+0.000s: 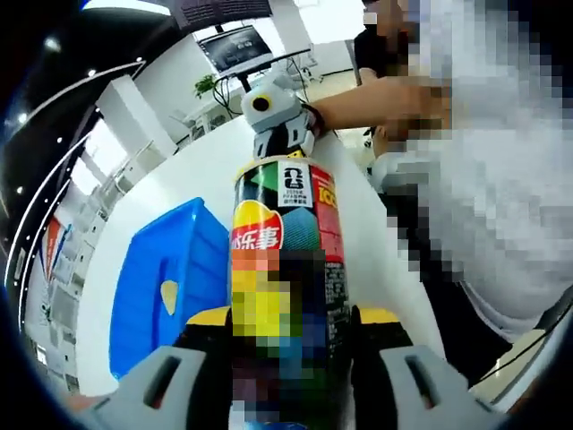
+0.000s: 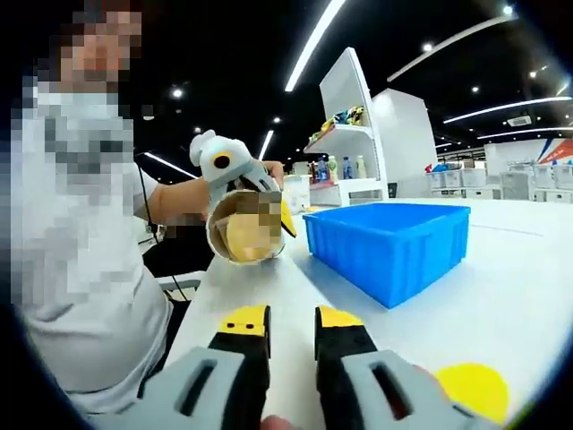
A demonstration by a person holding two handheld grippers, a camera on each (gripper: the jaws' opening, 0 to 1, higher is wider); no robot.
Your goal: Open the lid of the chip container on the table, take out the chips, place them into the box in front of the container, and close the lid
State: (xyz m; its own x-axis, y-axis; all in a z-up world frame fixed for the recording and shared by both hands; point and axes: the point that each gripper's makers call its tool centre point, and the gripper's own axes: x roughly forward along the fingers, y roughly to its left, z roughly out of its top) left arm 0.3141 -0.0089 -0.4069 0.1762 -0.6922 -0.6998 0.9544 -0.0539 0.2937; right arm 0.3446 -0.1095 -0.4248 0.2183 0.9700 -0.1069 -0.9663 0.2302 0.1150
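Observation:
The chip container (image 1: 288, 269), a tall printed tube, lies lengthwise between the jaws of my left gripper (image 1: 291, 318), which is shut on its body. In the right gripper view the container's open mouth (image 2: 243, 235) faces the camera, with pale chips showing inside. Its yellow lid (image 2: 473, 390) lies on the table at lower right. The blue box (image 1: 166, 287) sits left of the tube with one chip (image 1: 168, 296) in it. My right gripper (image 2: 292, 321) hovers short of the mouth, jaws open by a narrow gap with nothing between them.
A white table (image 2: 528, 296) carries the blue box (image 2: 394, 242). A person in a light shirt (image 1: 510, 215) stands close at the table's edge. White shelves with bottles (image 2: 345, 170) stand well behind.

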